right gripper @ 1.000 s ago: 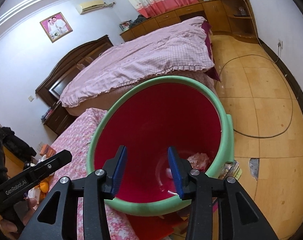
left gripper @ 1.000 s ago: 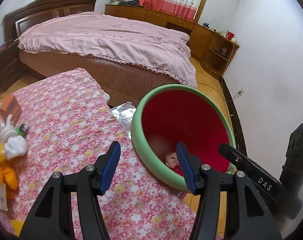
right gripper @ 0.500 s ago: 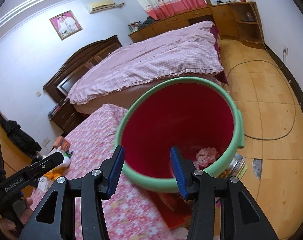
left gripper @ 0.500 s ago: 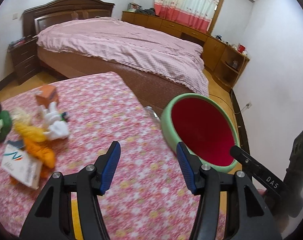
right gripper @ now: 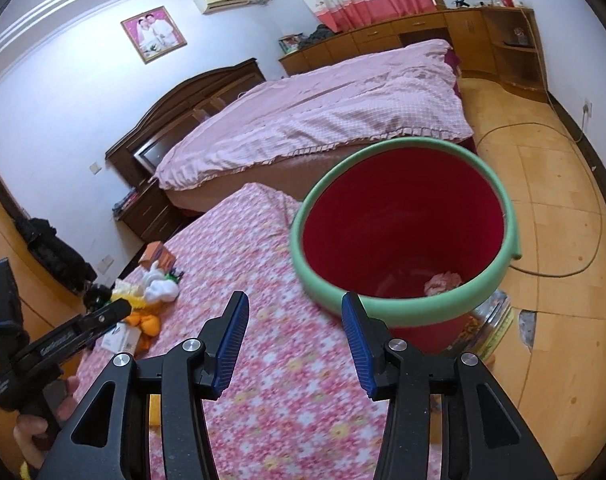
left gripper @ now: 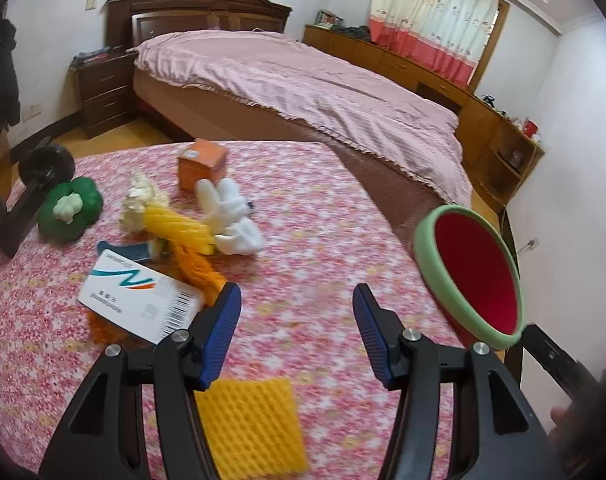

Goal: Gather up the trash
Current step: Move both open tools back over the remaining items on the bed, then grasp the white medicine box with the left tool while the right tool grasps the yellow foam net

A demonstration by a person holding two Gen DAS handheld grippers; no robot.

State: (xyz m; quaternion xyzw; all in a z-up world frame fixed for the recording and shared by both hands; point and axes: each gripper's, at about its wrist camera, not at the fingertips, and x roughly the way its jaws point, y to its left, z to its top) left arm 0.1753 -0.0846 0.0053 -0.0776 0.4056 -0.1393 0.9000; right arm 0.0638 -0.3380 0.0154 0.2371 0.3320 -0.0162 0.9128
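Both claws released: left claw (left gripper: 295,336) over floral table (left gripper: 323,240), right claw (right gripper: 293,340) beside bucket rim (right gripper: 383,308).

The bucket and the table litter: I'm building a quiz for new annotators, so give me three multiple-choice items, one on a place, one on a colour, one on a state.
1. Where is the bucket?
A. On the bed
B. Beside the flowered table's edge
C. On the dresser

2. What colour is the bucket's rim?
A. Green
B. Blue
C. Yellow

3. How is the left gripper?
A. Shut on the white box
B. Shut on the foam net
C. Open, holding nothing

Answers:
1 B, it stands against the table in the right wrist view.
2 A, a green band rings the red inside.
3 C, its fingers stand apart over bare cloth, with the white box and the yellow foam net untouched.
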